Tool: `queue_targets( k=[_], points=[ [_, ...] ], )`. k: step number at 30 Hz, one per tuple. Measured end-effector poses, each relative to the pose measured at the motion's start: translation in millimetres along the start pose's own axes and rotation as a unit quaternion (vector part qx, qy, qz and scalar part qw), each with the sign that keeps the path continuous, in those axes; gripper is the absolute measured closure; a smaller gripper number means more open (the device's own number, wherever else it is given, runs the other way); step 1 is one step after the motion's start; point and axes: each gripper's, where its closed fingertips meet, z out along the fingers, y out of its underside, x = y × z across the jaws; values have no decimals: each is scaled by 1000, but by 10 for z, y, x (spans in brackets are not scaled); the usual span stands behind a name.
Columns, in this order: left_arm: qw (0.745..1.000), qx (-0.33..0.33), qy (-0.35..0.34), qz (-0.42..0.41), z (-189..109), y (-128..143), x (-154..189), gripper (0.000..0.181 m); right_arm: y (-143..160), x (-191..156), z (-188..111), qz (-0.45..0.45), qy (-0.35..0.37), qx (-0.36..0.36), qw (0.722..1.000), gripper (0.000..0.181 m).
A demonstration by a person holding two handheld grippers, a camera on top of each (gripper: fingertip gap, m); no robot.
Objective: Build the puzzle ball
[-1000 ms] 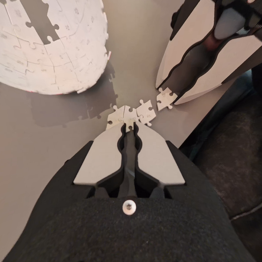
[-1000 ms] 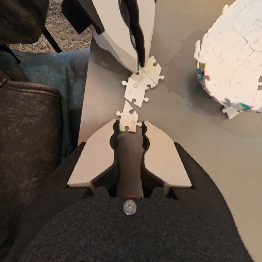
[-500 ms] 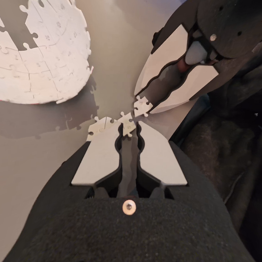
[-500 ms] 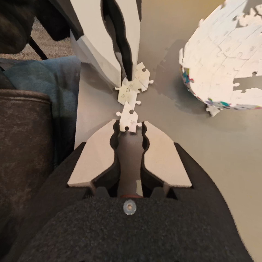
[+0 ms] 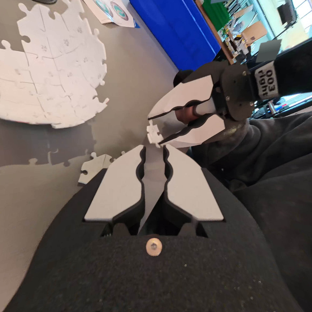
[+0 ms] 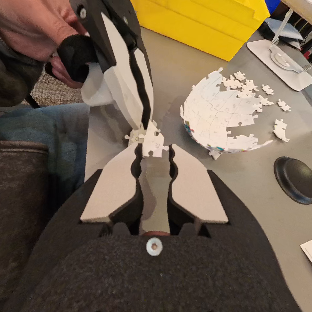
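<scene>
A half-built white puzzle ball (image 5: 50, 76) lies open side up on the grey table (image 5: 135, 70); it also shows in the right wrist view (image 6: 219, 118). My right gripper (image 6: 154, 146) is shut on a white puzzle piece (image 6: 155, 143) held by its edges, and brings it against a few joined pieces (image 6: 135, 137) on the table. My left gripper (image 5: 154, 147) is open and empty. The joined pieces (image 5: 94, 167) lie beside and partly under its left finger. The held piece (image 5: 153, 133) hangs just ahead of its tips.
Several loose pieces (image 6: 244, 84) lie behind the ball. A yellow bin (image 6: 202, 25), a clear stand (image 6: 283, 59) and a black round object (image 6: 295, 179) are on the table. A blue bin (image 5: 168, 33) and a leaflet (image 5: 114, 11) sit at the back. The table edge (image 6: 87, 152) is close by. The black round object (image 6: 295, 179) is about equally far from each gripper, around 25 cm.
My left gripper opened off the joined pieces. My right gripper carried its piece up to them. Both views have tilted upward.
</scene>
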Motion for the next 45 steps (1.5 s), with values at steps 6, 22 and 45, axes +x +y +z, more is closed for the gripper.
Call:
queue_targets(
  k=[6, 22, 45],
  points=[
    [1000, 4, 14, -7, 12, -13, 38, 163, -44, -36, 30, -6, 4, 2, 1000, 151],
    [974, -146, 11, 174, 37, 151, 161, 179, -71, -260, -65, 91, -215, -26, 972, 162],
    [944, -102, -152, 275, -467, -1390, -1043, 137, -585, 1501, 59, 150, -104, -1, 983, 179]
  ],
)
